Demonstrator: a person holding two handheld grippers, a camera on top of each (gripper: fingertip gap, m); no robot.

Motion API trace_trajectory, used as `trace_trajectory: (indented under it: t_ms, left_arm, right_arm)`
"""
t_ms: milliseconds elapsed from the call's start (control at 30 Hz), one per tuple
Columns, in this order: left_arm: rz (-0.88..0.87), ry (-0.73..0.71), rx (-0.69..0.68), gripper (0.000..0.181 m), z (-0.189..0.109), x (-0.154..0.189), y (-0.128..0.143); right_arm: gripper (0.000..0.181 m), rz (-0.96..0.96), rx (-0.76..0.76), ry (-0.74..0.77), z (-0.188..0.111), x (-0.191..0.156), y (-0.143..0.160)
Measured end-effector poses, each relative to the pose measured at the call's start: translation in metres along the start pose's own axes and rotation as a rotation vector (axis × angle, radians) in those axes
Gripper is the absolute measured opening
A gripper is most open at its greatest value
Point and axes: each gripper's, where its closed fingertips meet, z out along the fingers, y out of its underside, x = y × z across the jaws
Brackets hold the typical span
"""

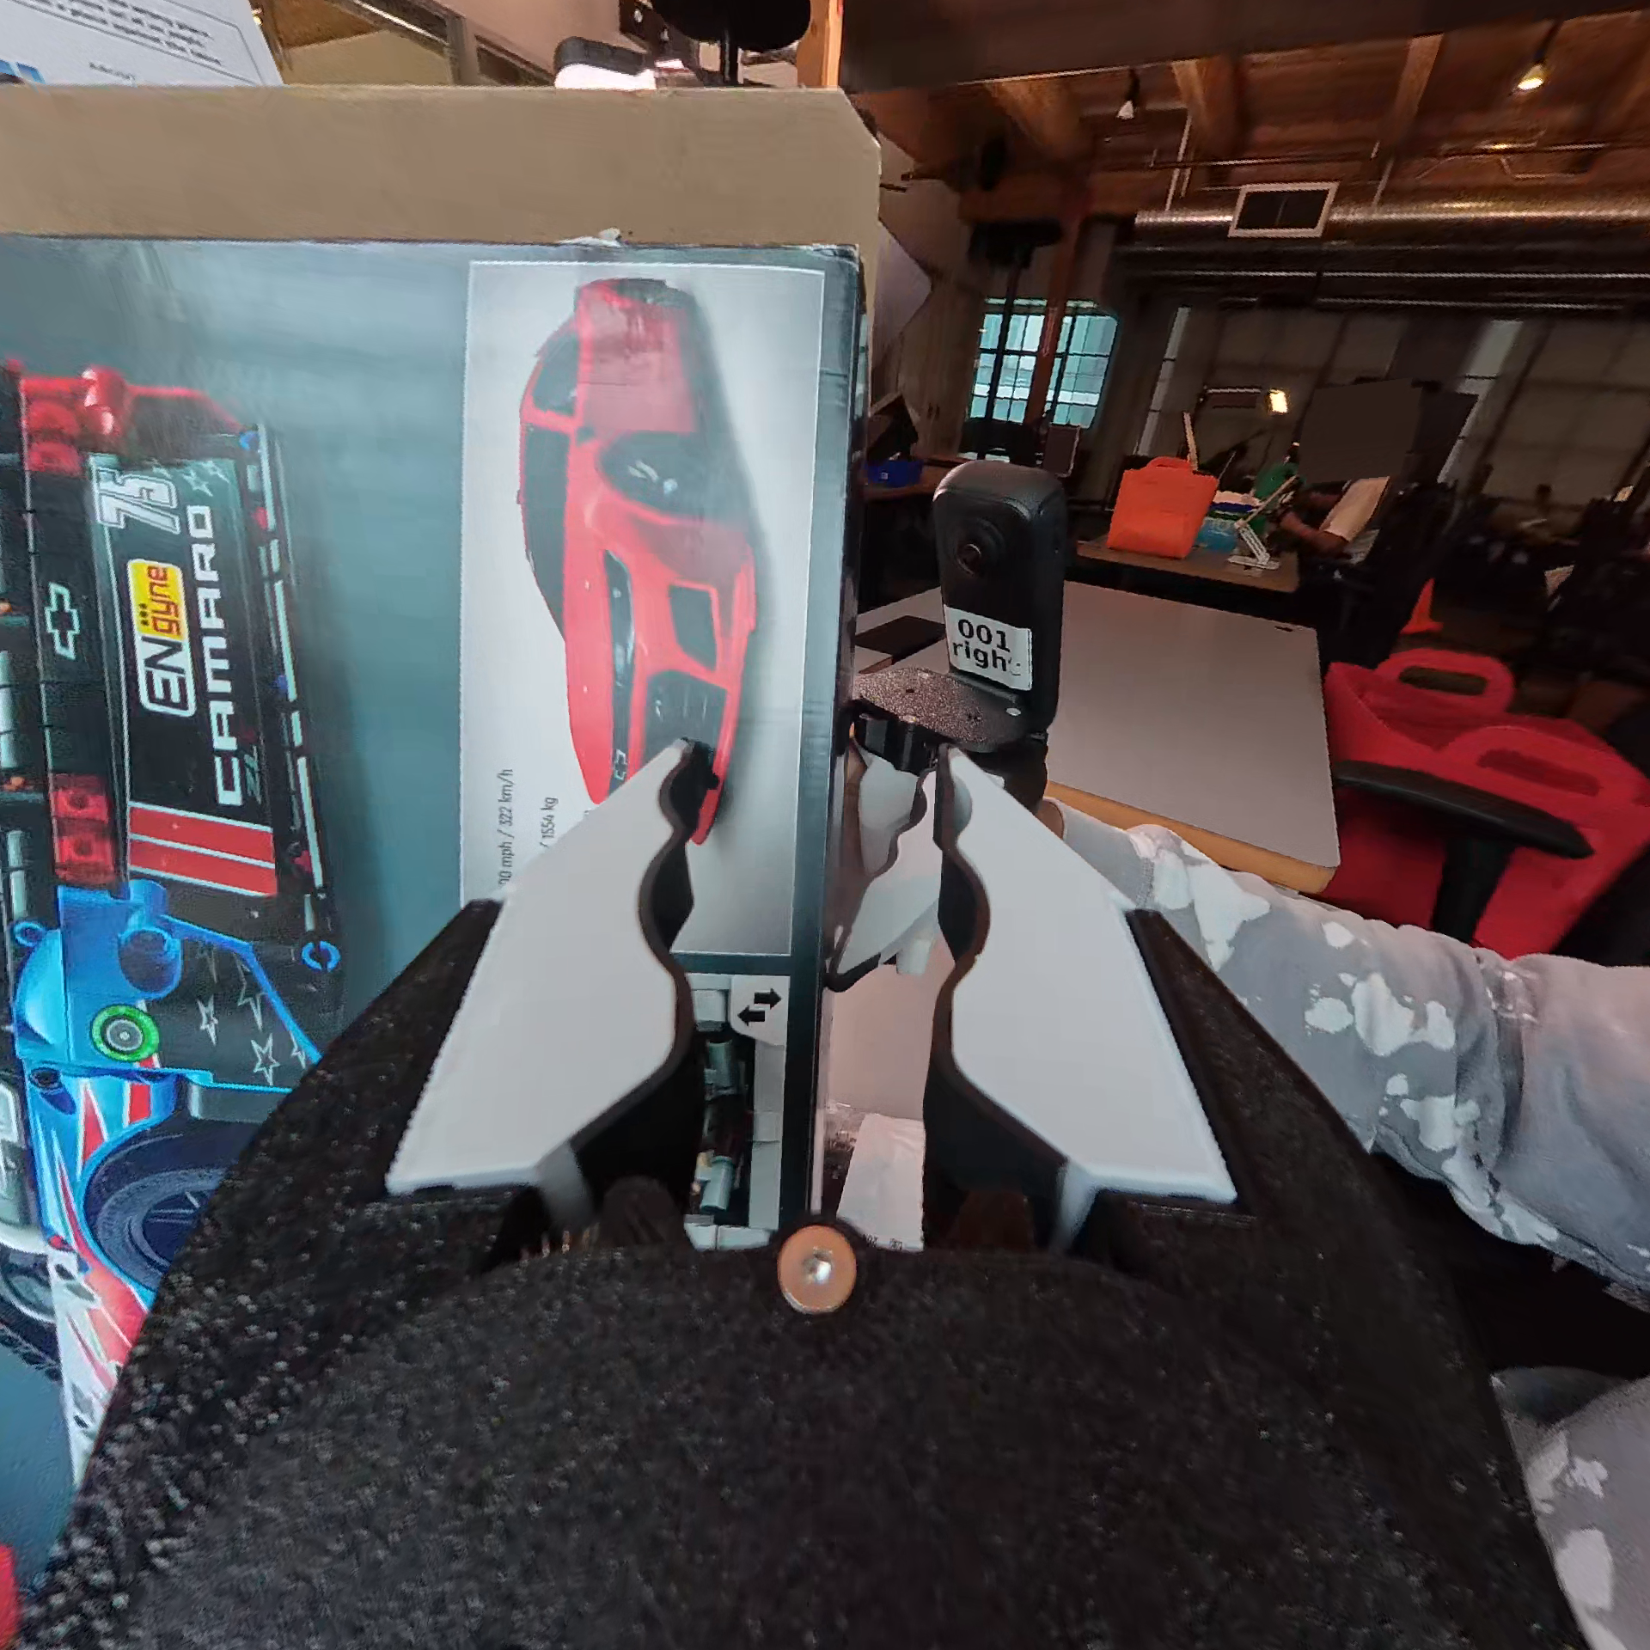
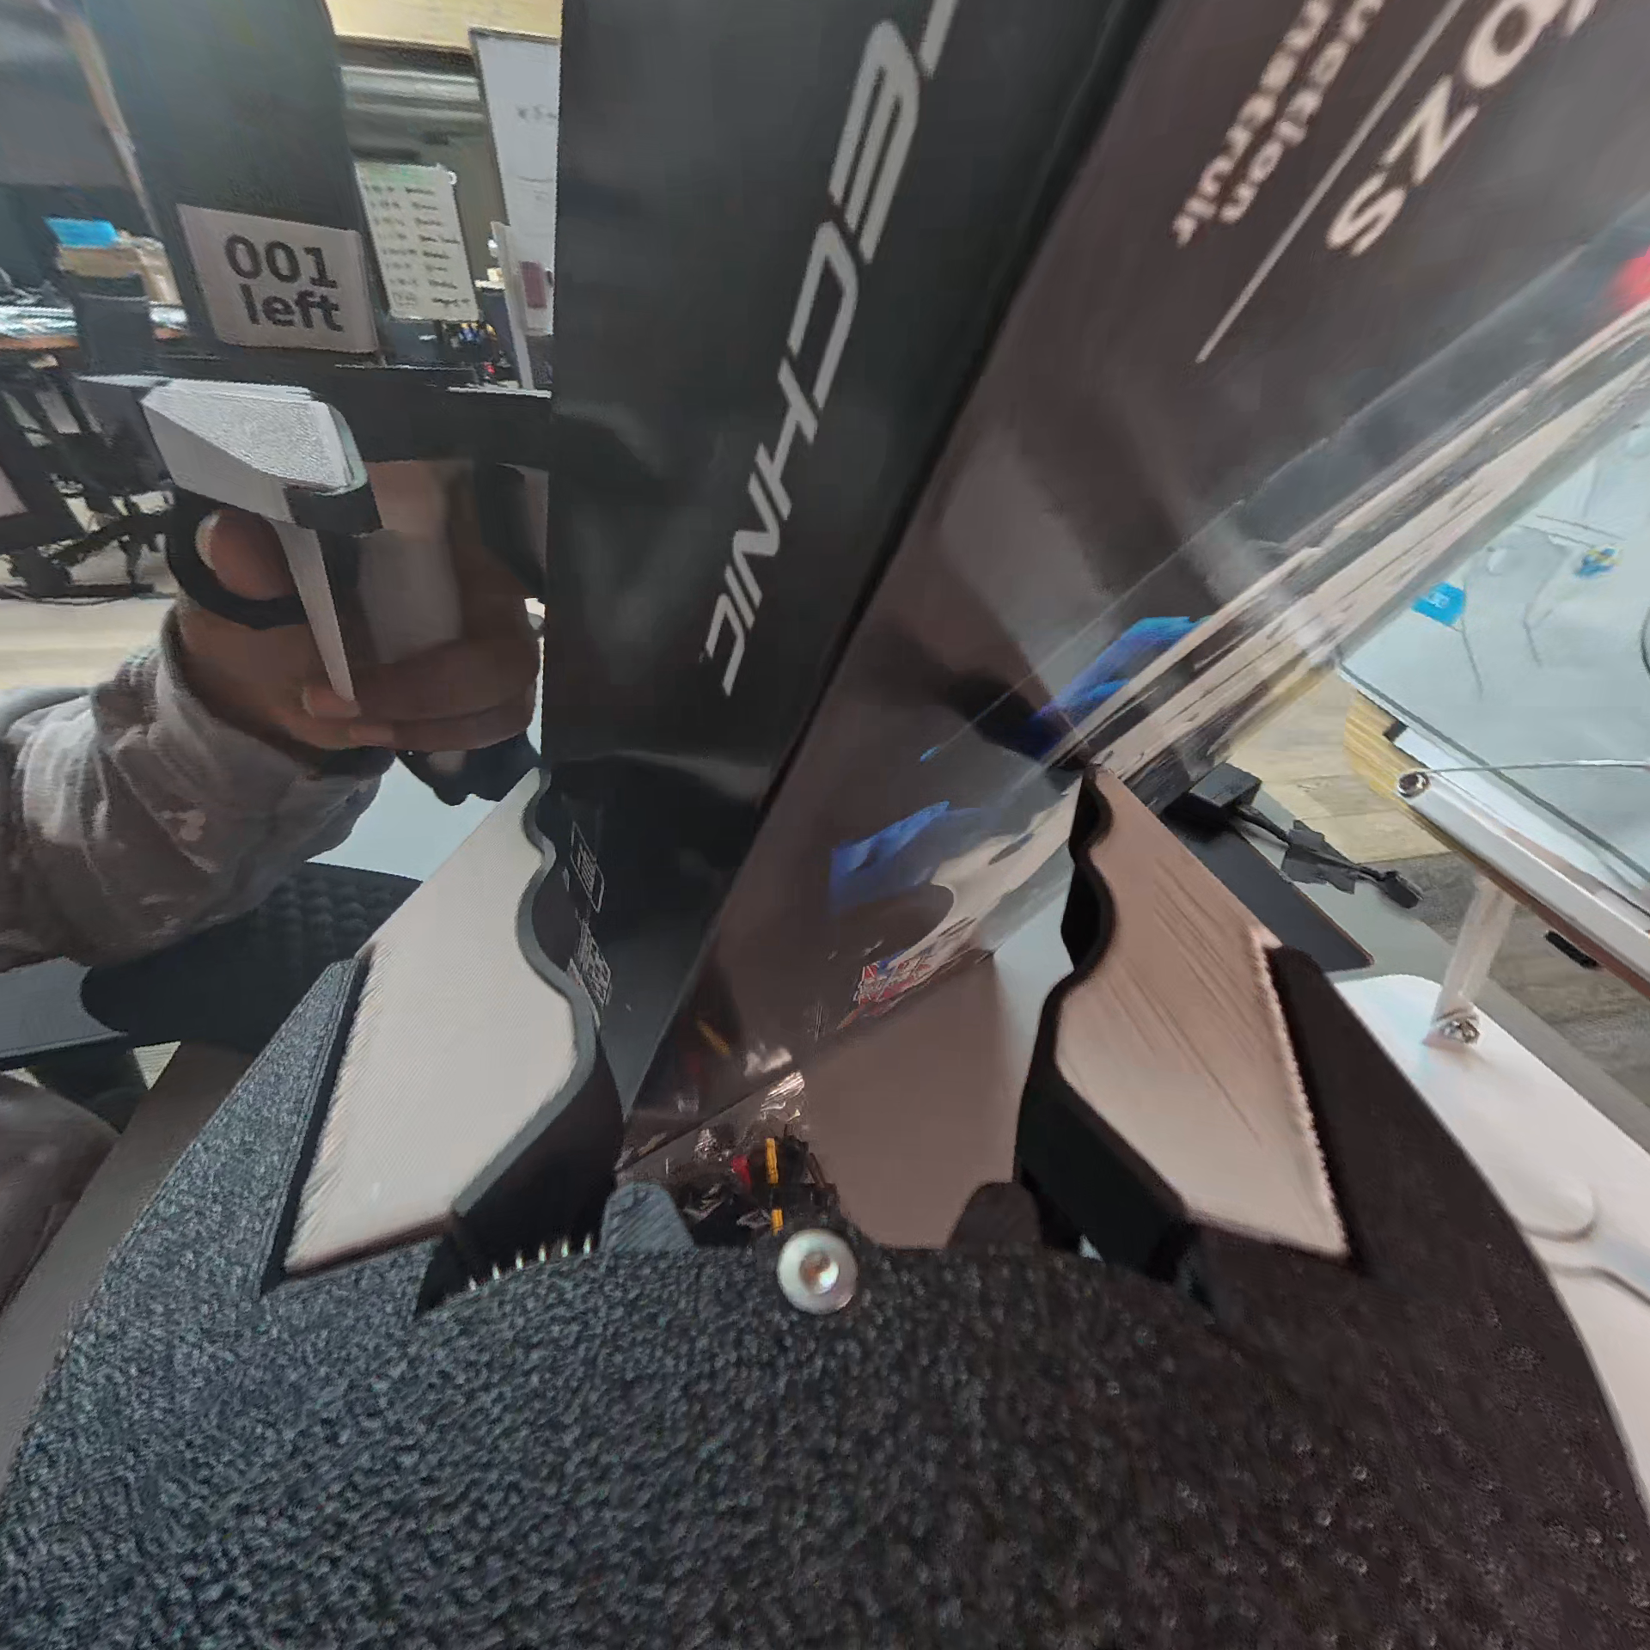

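A glossy toy box printed with race cars (image 1: 357, 625) stands upright, a plain brown cardboard flap (image 1: 446, 161) above it. My left gripper (image 1: 817, 768) is open and straddles the box's right edge, its left finger over the red car picture. My right gripper (image 2: 812, 786) is wide open around a corner of the same box (image 2: 804, 357), which is black there with white lettering. Small clear bags of parts (image 2: 759, 1152) show at the box's lower end. Each gripper shows in the other's view: the right one (image 1: 884, 821), and the left one (image 2: 259, 446) in a hand (image 2: 402, 643).
A clear acrylic panel (image 2: 1429, 536) on a white base (image 2: 1473, 1116) leans close on the right. Beyond the box stand a white table (image 1: 1179, 714), red chairs (image 1: 1473, 786) and an orange bag (image 1: 1161, 518). A patterned grey sleeve (image 1: 1339, 1027) crosses the right side. Left tips to right tips: about 7 cm.
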Motion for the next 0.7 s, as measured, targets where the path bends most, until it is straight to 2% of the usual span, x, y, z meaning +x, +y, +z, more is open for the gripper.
trace_trajectory:
  t_ms: [67, 167, 200, 333, 400, 467, 567, 633, 700]
  left_arm:
    - [0.065, 0.016, 0.033, 0.048, -0.005, 0.005, -0.004]
    - [0.166, 0.069, 0.087, 0.024, -0.013, 0.019, -0.011]
    - [0.185, 0.098, 0.089, 0.022, -0.014, 0.027, -0.01]
    - [0.243, 0.149, -0.012, 0.051, -0.018, 0.044, 0.007]
    - [0.325, 0.12, -0.026, 0.054, -0.03, 0.04, 0.004]
    - [0.454, -0.009, 0.046, 0.057, -0.055, 0.016, -0.019]
    - [0.497, -0.254, 0.185, 0.06, -0.11, -0.048, -0.065]
    - [0.441, -0.3, 0.17, 0.084, -0.134, -0.092, -0.072]
    - [0.306, -0.243, 0.121, 0.115, -0.14, -0.128, -0.066]
  right_arm:
    - [0.11, -0.037, 0.03, -0.079, -0.004, -0.008, -0.009]
    - [0.108, -0.104, 0.065, -0.263, -0.015, -0.027, -0.02]
    - [0.104, -0.122, 0.053, -0.311, -0.02, -0.031, -0.021]
    - [0.076, -0.171, -0.052, -0.362, -0.035, -0.029, -0.013]
    - [0.064, -0.144, -0.076, -0.377, -0.041, -0.033, -0.012]
    - [0.071, -0.111, -0.076, -0.331, -0.043, -0.036, -0.019]
    - [0.088, -0.149, -0.069, -0.172, -0.046, -0.045, -0.03]
    - [0.106, -0.148, -0.073, -0.049, -0.049, -0.052, -0.038]
    - [0.112, -0.113, -0.051, 0.106, -0.049, -0.054, -0.047]
